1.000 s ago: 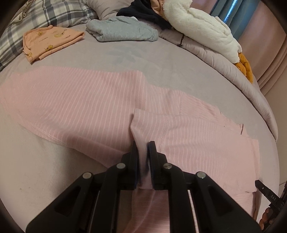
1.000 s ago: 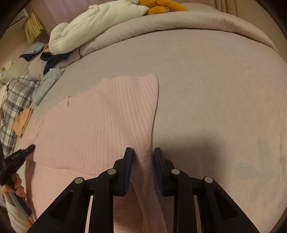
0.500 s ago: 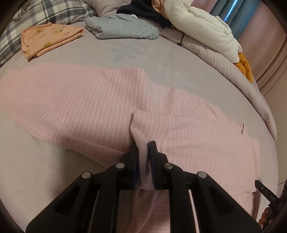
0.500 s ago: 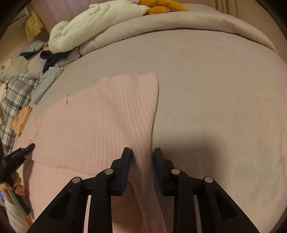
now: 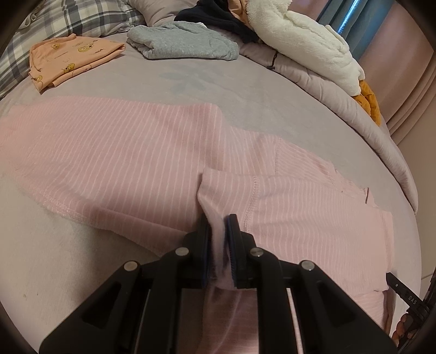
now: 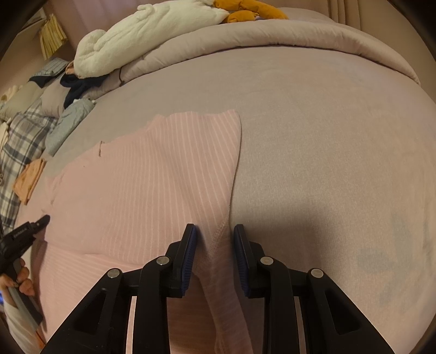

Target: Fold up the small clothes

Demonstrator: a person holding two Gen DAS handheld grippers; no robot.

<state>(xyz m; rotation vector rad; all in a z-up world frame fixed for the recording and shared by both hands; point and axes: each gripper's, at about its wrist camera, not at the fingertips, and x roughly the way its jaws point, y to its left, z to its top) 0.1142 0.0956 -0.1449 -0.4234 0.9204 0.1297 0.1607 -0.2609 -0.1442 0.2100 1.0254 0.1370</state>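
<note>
The left gripper (image 5: pixel 218 239) had its fingers pressed together on a raised fold of the pink striped garment (image 5: pixel 122 152), pinching the cloth near a stitched seam. The right gripper (image 6: pixel 214 242) had its fingers spread, a hemmed edge of the same garment lying slack between them, apparently touched by neither pad. The garment lay spread flat across the grey bed (image 6: pixel 327 141), its far corner square and smooth.

It looked light, soft and limp, a ribbed knit that would drape and sag from any single hold, so two pinches along hems or seams, where the cloth is doubled, seemed the surest grip.

Further off, a folded orange printed garment (image 5: pixel 70 60) and a folded grey garment (image 5: pixel 182 40) sat near a plaid pillow (image 5: pixel 68 16), with a white fleece blanket (image 5: pixel 305 35) piled behind.
</note>
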